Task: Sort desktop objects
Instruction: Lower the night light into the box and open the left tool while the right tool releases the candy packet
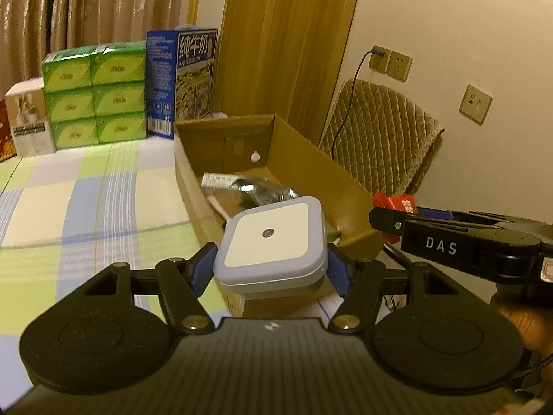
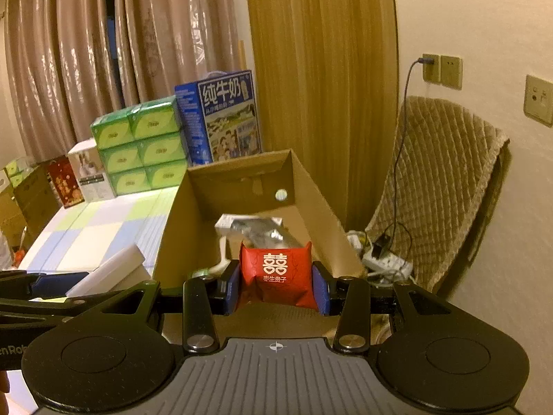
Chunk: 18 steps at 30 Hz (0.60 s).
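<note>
My left gripper [image 1: 269,269] is shut on a square white device with a pale grey rim [image 1: 273,242], held over the near end of an open cardboard box [image 1: 311,159]. My right gripper [image 2: 276,285] is shut on a red packet with white characters [image 2: 278,273], held above the same cardboard box [image 2: 311,186]. Inside the box lie a silvery foil wrapper [image 1: 262,188], a white label strip [image 1: 217,180] and a pale stick. In the left wrist view the right gripper [image 1: 390,221] reaches in from the right with the red packet [image 1: 397,204]. The white device [image 2: 110,269] shows at the right wrist view's left.
The box stands on a checked green, blue and white tablecloth [image 1: 86,200]. At the back are stacked green tissue packs [image 1: 96,97], a blue milk carton [image 1: 183,79] and a white box [image 1: 29,121]. A padded chair [image 1: 380,138] with a cable and a power strip [image 2: 387,259] sits right of the box.
</note>
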Motion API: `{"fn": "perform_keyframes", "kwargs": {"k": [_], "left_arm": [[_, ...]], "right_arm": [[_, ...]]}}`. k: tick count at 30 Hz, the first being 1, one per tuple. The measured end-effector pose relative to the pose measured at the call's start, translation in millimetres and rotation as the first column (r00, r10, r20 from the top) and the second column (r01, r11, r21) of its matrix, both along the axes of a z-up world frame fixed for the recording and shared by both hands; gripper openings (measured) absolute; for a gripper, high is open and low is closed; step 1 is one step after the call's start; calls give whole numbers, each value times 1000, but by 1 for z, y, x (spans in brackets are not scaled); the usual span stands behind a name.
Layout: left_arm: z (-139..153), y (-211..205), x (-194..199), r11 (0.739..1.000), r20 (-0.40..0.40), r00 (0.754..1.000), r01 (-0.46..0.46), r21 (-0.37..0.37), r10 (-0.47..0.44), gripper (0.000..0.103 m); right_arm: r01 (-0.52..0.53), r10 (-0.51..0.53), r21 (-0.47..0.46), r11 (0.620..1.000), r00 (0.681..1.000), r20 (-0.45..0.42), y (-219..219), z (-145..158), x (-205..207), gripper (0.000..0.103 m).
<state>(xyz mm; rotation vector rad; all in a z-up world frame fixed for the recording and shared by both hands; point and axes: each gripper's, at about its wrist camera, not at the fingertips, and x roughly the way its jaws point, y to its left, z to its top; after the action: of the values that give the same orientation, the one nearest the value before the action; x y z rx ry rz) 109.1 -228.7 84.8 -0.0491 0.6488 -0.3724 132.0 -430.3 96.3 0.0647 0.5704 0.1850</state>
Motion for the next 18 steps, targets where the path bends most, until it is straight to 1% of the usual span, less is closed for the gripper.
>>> {"fn": "perform_keyframes", "kwargs": {"k": [5,8,13,18], "left_arm": [[6,-9,29,1000,12,1000,-4,-6,4,62],[6,-14,45,1000,17,1000,-5,5,5,62],[-1,-17,68,1000,4,1000,-1,7,1,62],[-9,-21,85,1000,-8,1000,15,3,-15,60]], "right_arm": [[2,-2,15,1000,1000,10,-5,8,29,40],[3,-4,18,1000,1000,14,-6,12,46,40],[7,-7,18,1000,1000,15,-6,12,65,40],[7,-7,7,1000,1000,4,-8,7,75,40]]}}
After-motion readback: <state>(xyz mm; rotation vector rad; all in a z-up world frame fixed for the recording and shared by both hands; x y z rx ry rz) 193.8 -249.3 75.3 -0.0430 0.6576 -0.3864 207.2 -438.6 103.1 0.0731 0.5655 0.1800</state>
